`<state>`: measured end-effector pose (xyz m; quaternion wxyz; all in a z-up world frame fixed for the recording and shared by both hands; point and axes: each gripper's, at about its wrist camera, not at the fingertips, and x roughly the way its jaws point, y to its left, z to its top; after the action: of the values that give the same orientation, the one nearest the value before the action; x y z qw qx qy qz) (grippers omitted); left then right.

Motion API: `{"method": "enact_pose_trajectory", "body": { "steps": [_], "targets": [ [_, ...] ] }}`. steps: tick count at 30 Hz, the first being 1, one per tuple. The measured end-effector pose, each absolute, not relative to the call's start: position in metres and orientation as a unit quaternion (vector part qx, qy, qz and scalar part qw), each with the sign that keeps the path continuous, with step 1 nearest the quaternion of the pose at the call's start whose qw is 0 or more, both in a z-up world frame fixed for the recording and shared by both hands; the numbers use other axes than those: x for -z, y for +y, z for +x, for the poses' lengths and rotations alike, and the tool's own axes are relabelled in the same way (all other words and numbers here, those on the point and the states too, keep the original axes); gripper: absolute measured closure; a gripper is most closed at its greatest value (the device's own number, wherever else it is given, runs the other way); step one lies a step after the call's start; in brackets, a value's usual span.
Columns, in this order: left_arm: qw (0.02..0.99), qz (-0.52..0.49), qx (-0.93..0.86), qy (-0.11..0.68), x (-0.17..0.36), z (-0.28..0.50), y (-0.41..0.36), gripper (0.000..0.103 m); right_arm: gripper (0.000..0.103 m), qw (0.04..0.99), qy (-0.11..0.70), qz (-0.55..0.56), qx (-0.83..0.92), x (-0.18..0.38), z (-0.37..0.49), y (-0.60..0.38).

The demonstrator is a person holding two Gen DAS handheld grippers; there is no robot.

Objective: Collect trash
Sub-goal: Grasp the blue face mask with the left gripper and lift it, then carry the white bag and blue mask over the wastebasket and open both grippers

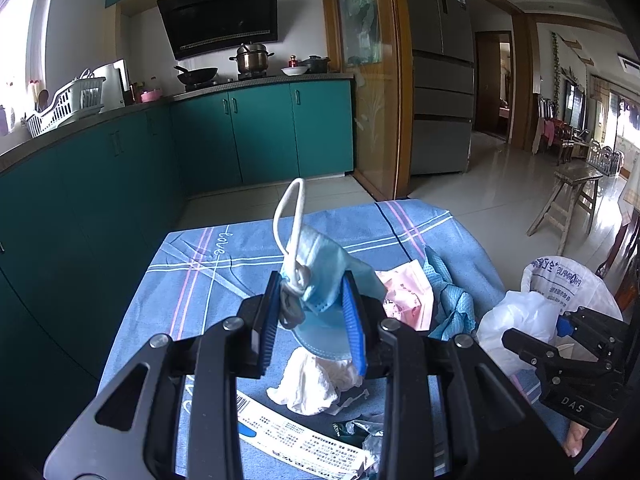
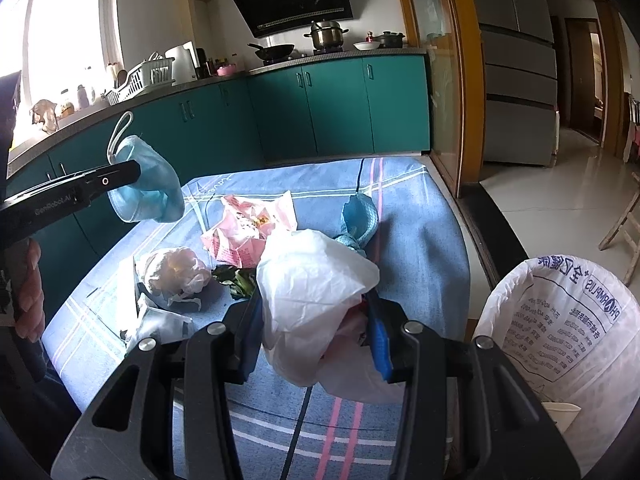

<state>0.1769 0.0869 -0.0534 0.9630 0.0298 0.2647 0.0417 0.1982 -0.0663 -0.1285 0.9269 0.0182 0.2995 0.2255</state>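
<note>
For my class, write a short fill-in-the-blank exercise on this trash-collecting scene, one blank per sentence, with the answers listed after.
1. The left gripper is shut on a blue face ____.
2. The right gripper is shut on a white plastic ____.
3. The pink wrapper lies on the ____-coloured tablecloth.
4. The bin liner stands to the ____ of the table.

Answers: mask; bag; blue; right
</note>
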Motion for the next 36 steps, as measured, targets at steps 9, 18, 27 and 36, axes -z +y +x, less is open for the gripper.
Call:
{"method": "enact_pose_trajectory", "body": {
  "steps": [9,18,27,36],
  "targets": [
    [0.963,0.032,-0.046,0.263,0.055,0.175,0.087,0.072,0.058,0.931,0.288,0.024,-0.225,0.125,0.195,-0.069],
    [0.963,0.038,-0.045,0.264,0.056,0.175,0.084,0.072,0.058,0.937,0.268,0.054,-0.215,0.116,0.193,-0.09],
    [0.964,0.037,-0.037,0.262,0.055,0.174,0.078,0.072,0.058,0.946,0.245,0.073,-0.198,0.109,0.187,-0.108],
    [0.964,0.047,-0.013,0.263,0.056,0.173,0.057,0.072,0.058,0.962,0.22,0.097,-0.128,0.102,0.173,-0.172]
  ]
}}
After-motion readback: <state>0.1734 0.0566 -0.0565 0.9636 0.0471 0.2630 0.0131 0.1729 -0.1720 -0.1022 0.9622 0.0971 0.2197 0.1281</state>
